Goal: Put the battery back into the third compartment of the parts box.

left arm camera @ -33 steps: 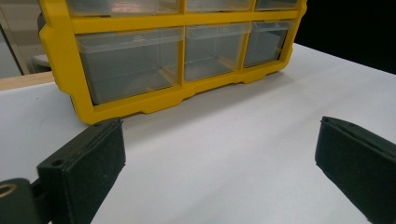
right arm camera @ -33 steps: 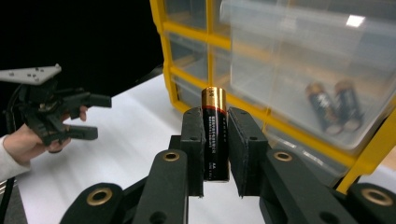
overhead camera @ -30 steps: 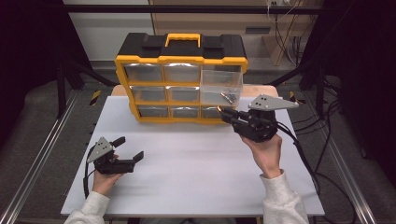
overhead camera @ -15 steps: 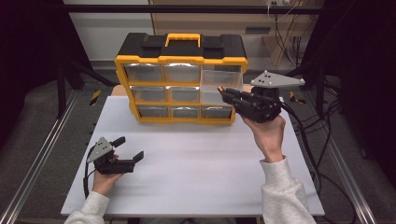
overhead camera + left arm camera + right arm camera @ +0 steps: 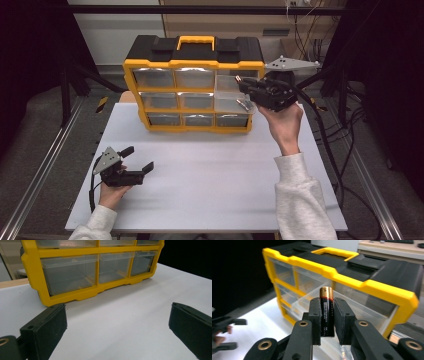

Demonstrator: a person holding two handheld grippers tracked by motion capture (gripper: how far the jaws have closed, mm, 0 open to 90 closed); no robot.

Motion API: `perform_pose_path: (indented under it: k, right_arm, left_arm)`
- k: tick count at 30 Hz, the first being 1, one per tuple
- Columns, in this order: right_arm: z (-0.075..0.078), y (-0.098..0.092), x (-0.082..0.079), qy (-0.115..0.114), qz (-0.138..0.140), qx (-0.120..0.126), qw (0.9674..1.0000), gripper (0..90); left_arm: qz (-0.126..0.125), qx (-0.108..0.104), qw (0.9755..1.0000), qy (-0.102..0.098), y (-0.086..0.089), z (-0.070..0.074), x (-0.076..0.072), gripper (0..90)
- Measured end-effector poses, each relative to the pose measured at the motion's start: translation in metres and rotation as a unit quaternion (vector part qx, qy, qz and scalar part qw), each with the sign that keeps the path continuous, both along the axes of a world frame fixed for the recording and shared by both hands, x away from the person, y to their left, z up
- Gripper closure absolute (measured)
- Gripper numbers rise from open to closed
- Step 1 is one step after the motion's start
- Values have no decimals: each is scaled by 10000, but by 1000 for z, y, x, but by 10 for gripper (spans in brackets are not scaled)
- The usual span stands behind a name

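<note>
At the left of the high view, left gripper (image 5: 141, 169) low over the white table (image 5: 210, 170), jaws spread wide with nothing between them, pointing toward the bottom row of clear drawers of the yellow and black drawer organizer (image 5: 192, 82) standing at the table's far edge. Farther right, middle-row right drawer (image 5: 231, 99) pulled out, a few small items lying inside, too small to identify. At the right, right gripper (image 5: 243, 83) raised beside the organizer's upper right corner, jaws narrowed onto an AA battery (image 5: 326, 311) held upright between the pads, copper end up, above the open drawer.
</note>
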State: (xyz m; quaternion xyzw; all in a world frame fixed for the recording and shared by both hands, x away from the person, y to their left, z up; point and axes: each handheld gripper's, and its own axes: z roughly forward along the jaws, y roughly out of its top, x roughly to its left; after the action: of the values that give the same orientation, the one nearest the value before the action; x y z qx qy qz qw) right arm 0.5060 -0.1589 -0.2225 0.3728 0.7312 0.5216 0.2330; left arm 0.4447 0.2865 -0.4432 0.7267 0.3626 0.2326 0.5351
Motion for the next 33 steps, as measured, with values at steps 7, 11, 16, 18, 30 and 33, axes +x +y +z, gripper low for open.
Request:
perform_pose_path:
  k: [7,11,16,18,30,33]
  right_arm:
    - [-6,0,18,148,-214,-213,9994,771]
    - [-11,0,27,339,-404,-428,9977,771]
    - [-18,2,34,544,-405,-533,9963,769]
    - [-20,2,37,594,-428,-560,9957,767]
    - [-15,-12,18,13,-325,-148,9994,517]
    - [-18,-15,6,-312,-311,-60,9990,344]
  left_arm:
    - [-4,6,10000,2,0,0,0,13]
    - [-5,9,10000,-1,0,0,0,13]
    - [-6,7,10000,1,0,0,0,13]
    - [-11,7,10000,-6,0,0,0,13]
    - [-13,0,10000,-3,0,0,0,14]
    - [-13,10,10000,-3,-1,-1,0,14]
